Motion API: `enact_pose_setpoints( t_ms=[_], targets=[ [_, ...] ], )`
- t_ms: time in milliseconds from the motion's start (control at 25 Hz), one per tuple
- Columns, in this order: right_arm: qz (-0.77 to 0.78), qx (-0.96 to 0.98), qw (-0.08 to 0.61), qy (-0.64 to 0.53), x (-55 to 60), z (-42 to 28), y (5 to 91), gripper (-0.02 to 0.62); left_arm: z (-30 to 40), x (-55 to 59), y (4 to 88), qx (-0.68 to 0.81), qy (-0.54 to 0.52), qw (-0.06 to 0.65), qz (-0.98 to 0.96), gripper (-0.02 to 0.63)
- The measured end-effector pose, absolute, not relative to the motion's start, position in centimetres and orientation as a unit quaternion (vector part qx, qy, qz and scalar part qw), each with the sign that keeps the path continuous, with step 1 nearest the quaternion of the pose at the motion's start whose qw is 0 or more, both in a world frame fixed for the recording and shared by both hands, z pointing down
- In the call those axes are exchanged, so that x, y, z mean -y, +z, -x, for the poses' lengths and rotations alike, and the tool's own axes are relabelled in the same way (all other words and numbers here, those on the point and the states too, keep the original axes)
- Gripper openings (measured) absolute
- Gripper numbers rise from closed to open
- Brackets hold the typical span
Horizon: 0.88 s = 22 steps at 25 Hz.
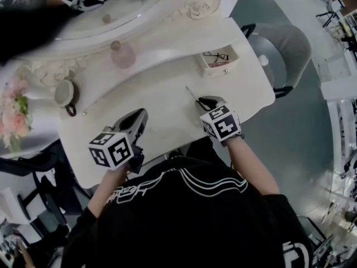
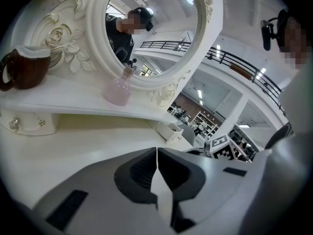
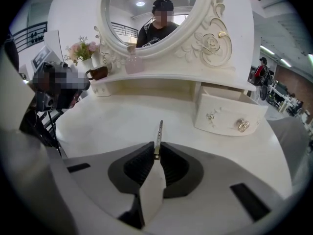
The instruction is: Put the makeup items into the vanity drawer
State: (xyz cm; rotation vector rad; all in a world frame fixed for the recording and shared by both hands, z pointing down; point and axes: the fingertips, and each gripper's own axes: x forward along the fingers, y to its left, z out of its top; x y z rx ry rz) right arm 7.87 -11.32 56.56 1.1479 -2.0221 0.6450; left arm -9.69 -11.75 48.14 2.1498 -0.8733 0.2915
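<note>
Both tongs are shut. The right tongs (image 3: 157, 149) press their dark, ribbed pads on the near end of a slim metal tool (image 3: 159, 132). It is a flat, narrow, silvery strip that sticks straight out past the tips over the vanity table (image 1: 159, 113). Whether its far end touches the tabletop cannot be told. The left tongs (image 2: 156, 154) have the same dark ribbed pads set in smooth grey shells. Their jaws meet in a thin line with nothing between them, and they hang over the near left part of the table, well apart from the tool.

The table is smooth, glossy white with a curved front edge. A raised shelf at its back runs under an oval mirror (image 2: 151, 28), whose white frame is carved with roses and scrolls. On the shelf stand a rounded, translucent pink bottle (image 1: 122, 55) and a brown mug (image 2: 24, 70) with a pale inside. Pink flowers (image 1: 13, 114) stand at the far left.

The drawer (image 3: 229, 114) is a small white box with curled metal trim and a shiny knob on its front. It is pulled open at the right end of the shelf, beyond the right tongs and to their right. The held tool is near it but not over it. A thin black wiry item (image 1: 217, 56) lies inside the drawer; its kind is too small to tell.
</note>
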Motion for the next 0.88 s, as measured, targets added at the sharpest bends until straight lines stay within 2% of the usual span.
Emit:
enact_pose_setpoints(
  t_ms=[480,880],
  targets=[
    [-0.409,0.823,0.336,0.204,12.1,-11.8,50.6,0.057,6.0,12.0,46.1,0.365,0.099,0.378,-0.845,0.028],
    [-0.372,0.846,0.354,0.145,15.1,-16.8,46.8,0.057,2.4,12.6,43.5,0.409,0.076,0.367,-0.832,0.028]
  ],
)
